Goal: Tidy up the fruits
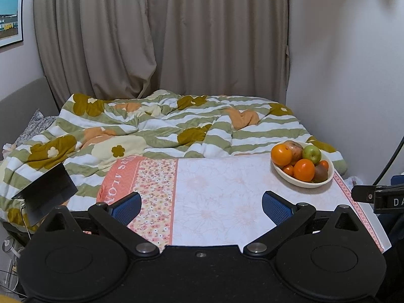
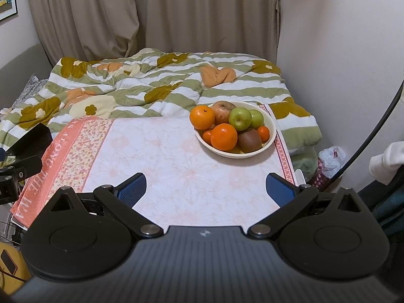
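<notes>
Where the room begins at the far left, a framed picture [image 1: 9, 17] hangs on the pale wall, with long beige curtains [image 1: 161, 35] beside it covering the back. Below them a rumpled quilt [image 1: 141, 128] striped green and white with big flowers lies across the bed. In front of it is the table, covered by a cloth [image 2: 176, 166] with a salmon lettered border on its left, a band of small flowers next, then a pale floral field. The left gripper [image 1: 201, 205] hovers over the near edge with its blue pads wide apart, holding nothing. The right gripper [image 2: 205, 188] is likewise spread and empty above the near edge. At the cloth's far right corner stands a cream bowl [image 2: 274, 128] heaped with fruit: oranges [image 2: 224, 136], green apples [image 2: 240, 118], a brown kiwi [image 2: 250, 140] and a reddish fruit at the back. A bare white wall [image 2: 341, 50] closes the right side.
</notes>
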A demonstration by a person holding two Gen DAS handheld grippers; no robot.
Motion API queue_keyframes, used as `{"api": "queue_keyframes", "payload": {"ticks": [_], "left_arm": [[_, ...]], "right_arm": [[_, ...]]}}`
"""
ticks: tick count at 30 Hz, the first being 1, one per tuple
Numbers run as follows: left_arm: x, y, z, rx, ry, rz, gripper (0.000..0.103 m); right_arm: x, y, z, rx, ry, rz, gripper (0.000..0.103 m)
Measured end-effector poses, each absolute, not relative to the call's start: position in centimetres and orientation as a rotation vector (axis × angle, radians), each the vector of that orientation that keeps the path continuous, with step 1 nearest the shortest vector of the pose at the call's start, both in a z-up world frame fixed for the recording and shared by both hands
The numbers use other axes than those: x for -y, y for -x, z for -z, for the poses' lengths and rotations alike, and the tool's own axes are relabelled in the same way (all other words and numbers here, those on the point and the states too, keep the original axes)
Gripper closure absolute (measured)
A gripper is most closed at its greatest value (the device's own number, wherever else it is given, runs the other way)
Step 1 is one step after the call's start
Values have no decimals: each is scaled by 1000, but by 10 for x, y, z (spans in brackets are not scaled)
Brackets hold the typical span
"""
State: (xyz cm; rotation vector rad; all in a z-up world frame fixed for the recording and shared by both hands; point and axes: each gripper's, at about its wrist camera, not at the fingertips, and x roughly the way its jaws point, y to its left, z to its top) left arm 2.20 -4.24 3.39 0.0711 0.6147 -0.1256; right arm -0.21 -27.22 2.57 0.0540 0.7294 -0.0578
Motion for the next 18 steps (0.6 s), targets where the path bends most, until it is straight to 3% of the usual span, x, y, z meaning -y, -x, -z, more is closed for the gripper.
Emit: {"api": "queue_keyframes", "payload": {"ticks": [18], "left_arm": [[47,-21,-35,-614,-66,130,0]], "right_arm": [[272,1,-28,-732,-55,52,0]]}}
